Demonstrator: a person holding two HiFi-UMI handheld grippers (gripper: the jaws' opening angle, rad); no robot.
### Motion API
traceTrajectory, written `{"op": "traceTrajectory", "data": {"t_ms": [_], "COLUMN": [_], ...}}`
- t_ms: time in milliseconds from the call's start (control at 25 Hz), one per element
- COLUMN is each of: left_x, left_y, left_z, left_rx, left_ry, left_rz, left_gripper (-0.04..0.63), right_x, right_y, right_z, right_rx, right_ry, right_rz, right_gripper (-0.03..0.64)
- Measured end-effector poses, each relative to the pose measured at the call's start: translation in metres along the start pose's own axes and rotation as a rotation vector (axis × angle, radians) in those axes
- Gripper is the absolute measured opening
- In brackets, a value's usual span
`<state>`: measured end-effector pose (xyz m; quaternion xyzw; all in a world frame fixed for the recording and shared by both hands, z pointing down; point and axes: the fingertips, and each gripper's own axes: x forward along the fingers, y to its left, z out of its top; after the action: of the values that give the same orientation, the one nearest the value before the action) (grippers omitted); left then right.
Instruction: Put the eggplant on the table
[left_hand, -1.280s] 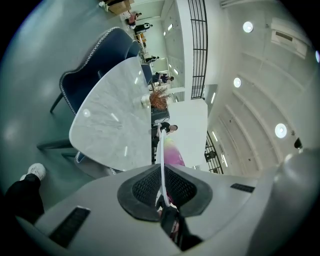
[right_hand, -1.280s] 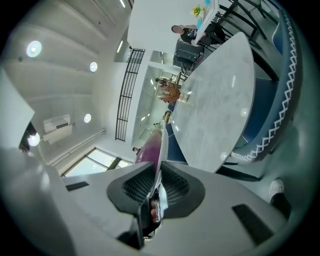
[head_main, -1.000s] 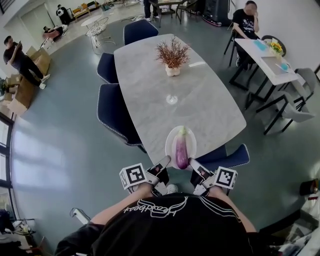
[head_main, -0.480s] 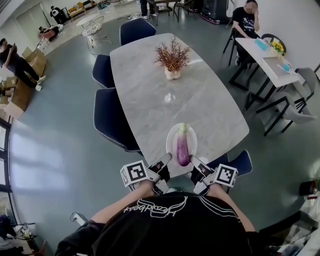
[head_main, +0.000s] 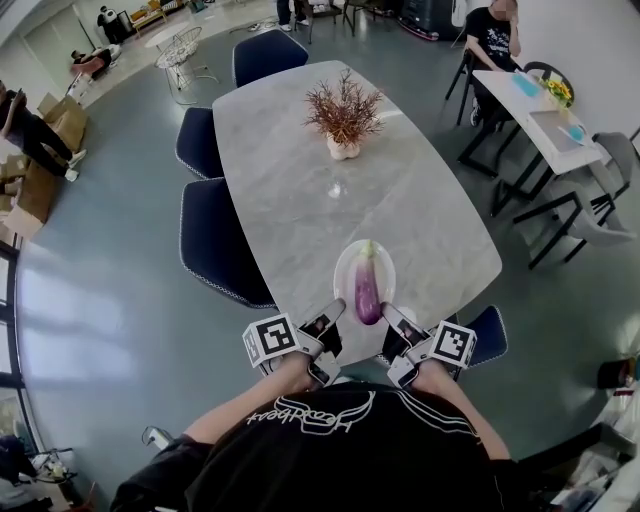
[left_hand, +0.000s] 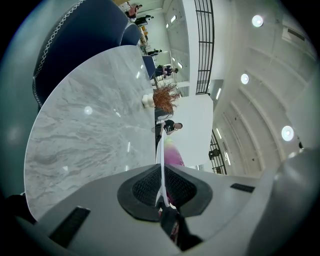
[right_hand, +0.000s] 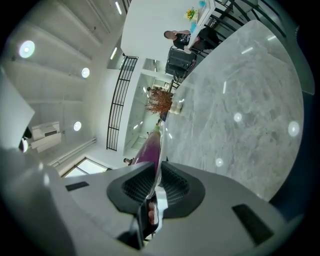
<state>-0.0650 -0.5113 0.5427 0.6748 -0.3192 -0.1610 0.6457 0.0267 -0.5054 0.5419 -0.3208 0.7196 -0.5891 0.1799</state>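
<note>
Plate (head_main: 345, 288) farther forward, eggplant (head_main: 367, 287) stem away

The eggplant (head_main: 367, 288) is long and glossy purple, paler toward its green stem end, which points away from the person. It lies lengthwise on a white plate (head_main: 345, 272) at the near end of the grey marbled table (head_main: 290, 170) — whole, not touching the tabletop itself.

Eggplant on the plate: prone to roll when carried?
Likely rolls if tilted: the eggplant is rounded, glossy, loose on the shallow plate. Probably steadier level, with left gripper and right gripper each clamping the rim.
</note>
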Motion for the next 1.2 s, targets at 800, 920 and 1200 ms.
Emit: {"op": "traceTrajectory", "data": {"t_ms": [800, 920, 1200], "left_x": [0.052, 0.055, 0.062], "left_y": [0.048, 0.060, 0.084], "left_z": [0.035, 0.033, 0.032], "left_rx": [-0.008, -0.009, 0.002], "left_ry": [0.019, 0.022, 0.047], "left_rz": [0.097, 0.122, 0.170], "left_gripper": [0.023, 0.023, 0.023], "right_x": [0.037, 0.039, 0.044], "right_y": [-0.063, -0.073, -0.098], "right_z": [0.034, 0.034, 0.030], "right_rx": [0.010, 0.002, 0.021], "right_ry": [0.010, 0.020, 0.033], "right_rz": [-0.115, -0.133, -0.195], "right_gripper": [0.049, 0.048, 0.048]}}
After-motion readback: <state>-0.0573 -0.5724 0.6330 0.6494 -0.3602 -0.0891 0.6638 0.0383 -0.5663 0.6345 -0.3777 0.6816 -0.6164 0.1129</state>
